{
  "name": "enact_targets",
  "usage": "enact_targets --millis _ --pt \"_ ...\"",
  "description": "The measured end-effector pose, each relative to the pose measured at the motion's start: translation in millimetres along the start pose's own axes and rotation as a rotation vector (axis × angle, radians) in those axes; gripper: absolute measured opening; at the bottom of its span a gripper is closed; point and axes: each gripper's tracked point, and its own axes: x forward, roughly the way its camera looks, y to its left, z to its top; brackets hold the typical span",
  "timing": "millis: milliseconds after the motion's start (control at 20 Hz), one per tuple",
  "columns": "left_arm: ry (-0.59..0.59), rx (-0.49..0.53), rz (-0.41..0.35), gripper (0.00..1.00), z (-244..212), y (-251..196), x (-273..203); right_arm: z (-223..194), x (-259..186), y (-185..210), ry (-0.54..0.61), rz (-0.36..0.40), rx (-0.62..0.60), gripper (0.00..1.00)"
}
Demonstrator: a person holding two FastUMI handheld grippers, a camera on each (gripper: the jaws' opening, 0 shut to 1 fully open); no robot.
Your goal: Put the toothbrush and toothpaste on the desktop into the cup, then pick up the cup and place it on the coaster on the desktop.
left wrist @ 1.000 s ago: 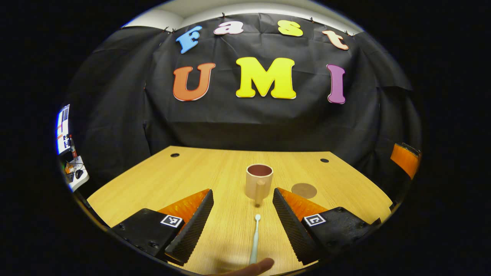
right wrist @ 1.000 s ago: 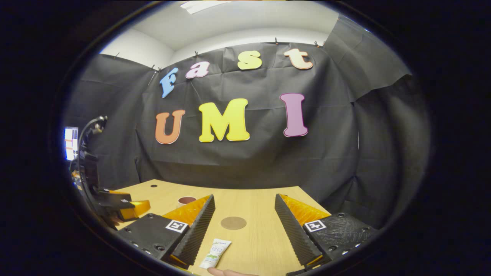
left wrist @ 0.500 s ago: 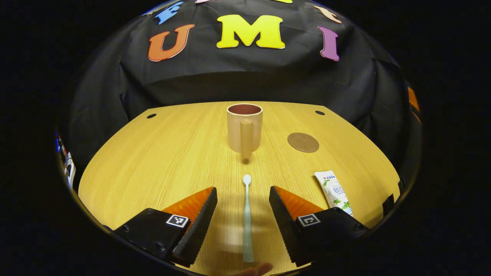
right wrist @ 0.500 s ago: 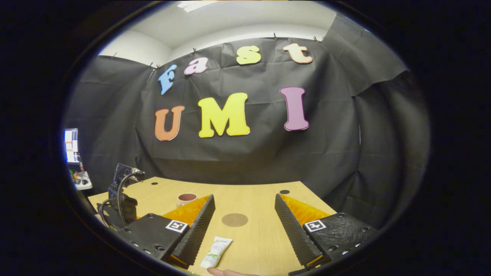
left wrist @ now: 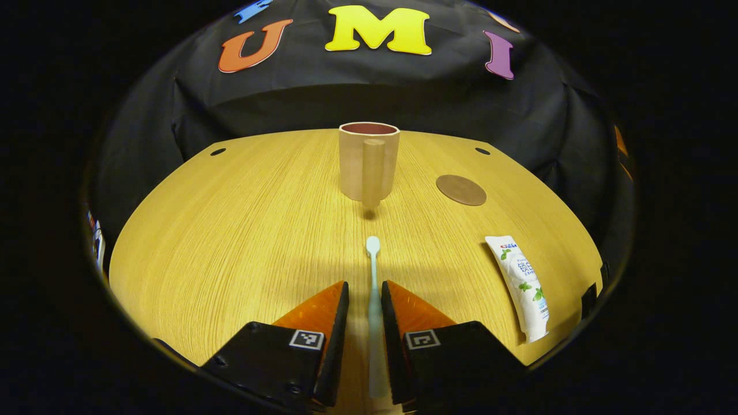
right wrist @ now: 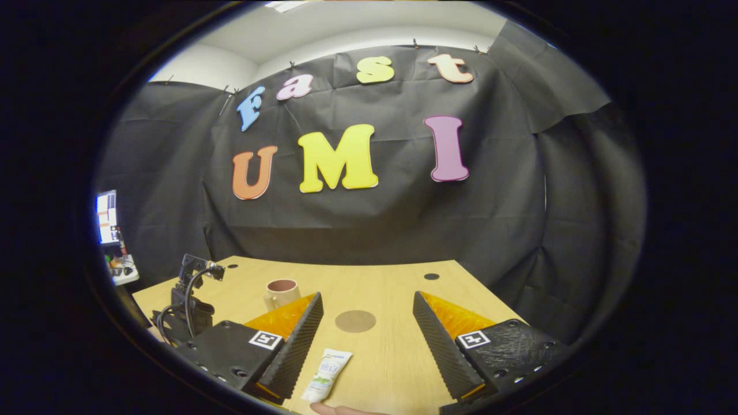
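The left gripper (left wrist: 365, 305) was low on the table (left wrist: 242, 230), its two fingers squeezed in close on the handle of the toothbrush (left wrist: 373, 276), but I could not tell if both pressed on it. The brush head pointed at the cup (left wrist: 369, 160). The toothpaste (left wrist: 522, 285) lay off to the side, and the coaster (left wrist: 461, 189) sat farther back beside the cup. The right gripper (right wrist: 368, 325) was spread wide above the table, with the toothpaste just beside one finger.
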Motion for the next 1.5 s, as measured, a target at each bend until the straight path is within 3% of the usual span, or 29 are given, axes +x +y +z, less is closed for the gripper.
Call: enact_targets --millis 50,150,400,650,750,1100,1350,1500 --pt "-0.007 -0.003 0.003 0.28 1.8 2.9 0.2 -2.5 1.7 1.2 0.009 0.001 0.001 0.94" --pt "-0.016 -0.015 -0.003 0.12 2.5 5.8 1.0 -7.7 5.7 2.7 0.029 0.001 0.001 0.94" --pt "-0.074 -0.011 0.000 0.10 14.2 7.8 -5.5 -26.8 12.9 13.5 0.088 0.007 -0.011 0.94" --pt "-0.271 0.052 0.078 0.09 57.7 15.2 -40.4 -55.1 20.5 25.2 0.153 0.005 -0.048 0.95" --pt "-0.350 0.070 0.104 0.09 72.4 14.3 -57.2 -73.9 23.1 30.9 0.198 0.009 -0.059 0.95" --pt "-0.516 0.043 0.074 0.09 102.9 0.6 -107.7 -165.9 19.6 63.3 0.444 0.055 -0.066 0.95" --pt "-0.547 0.036 0.063 0.09 108.0 -0.1 -117.0 -191.0 31.5 62.9 0.504 0.021 -0.082 0.94" --pt "-0.527 0.017 0.063 0.09 104.3 1.4 -112.7 -205.6 29.8 57.1 0.555 0.010 -0.030 0.86"
